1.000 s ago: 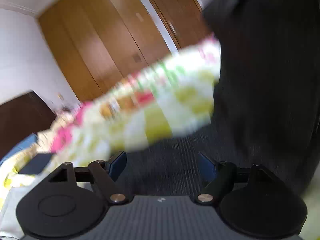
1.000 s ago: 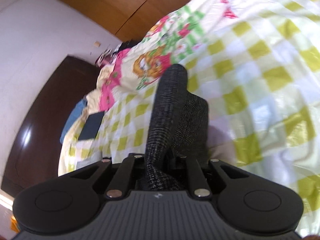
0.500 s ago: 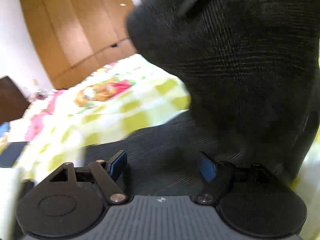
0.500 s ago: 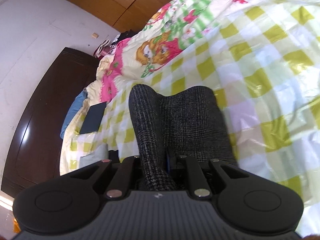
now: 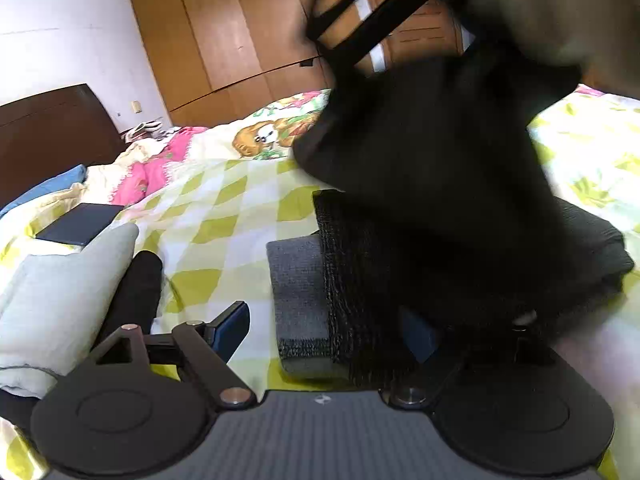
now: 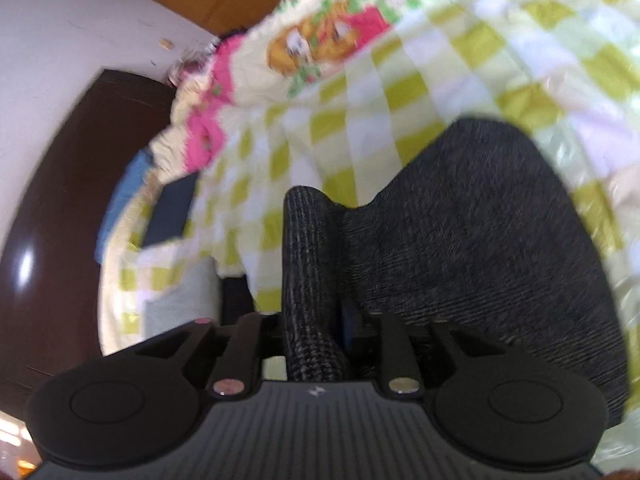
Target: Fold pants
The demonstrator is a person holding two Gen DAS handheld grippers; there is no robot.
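Firstly, from the left wrist: wide-open left claw (image 5: 324, 332), nothing pinched. Only the blue pad of one finger (image 5: 232, 328) plainly showing, over the yellow-checked bedspread (image 5: 224, 216); the other finger tucked under the edge of dark cloth. Just ahead, the pants (image 5: 360, 280), dark checked fabric, lying folded on the bed, with a paler grey layer (image 5: 296, 280) sticking out from beneath on the near side. Above them, more dark cloth hanging in a blurred mass, too smeared to tell what carries it. Off to one side, a pale cushion (image 5: 60, 288) and a flat dark slab (image 5: 80, 224) resting on the bedspread. Behind the bed, a dark headboard (image 5: 48, 128) and wooden wardrobe doors (image 5: 224, 40).

Next, from the right wrist: right claw (image 6: 310, 320) with jaws just opened further, loosened round an upright ridge of the pants (image 6: 308, 264) standing between the fingers. Hard to say for certain, but apparently no squeeze on it now. Beyond the ridge, the rest of the pants spread broad and flat on the checked bedspread (image 6: 400, 92). Picture blurred throughout. Further back, the flat dark slab (image 6: 172, 208) again, and the dark headboard (image 6: 60, 200).
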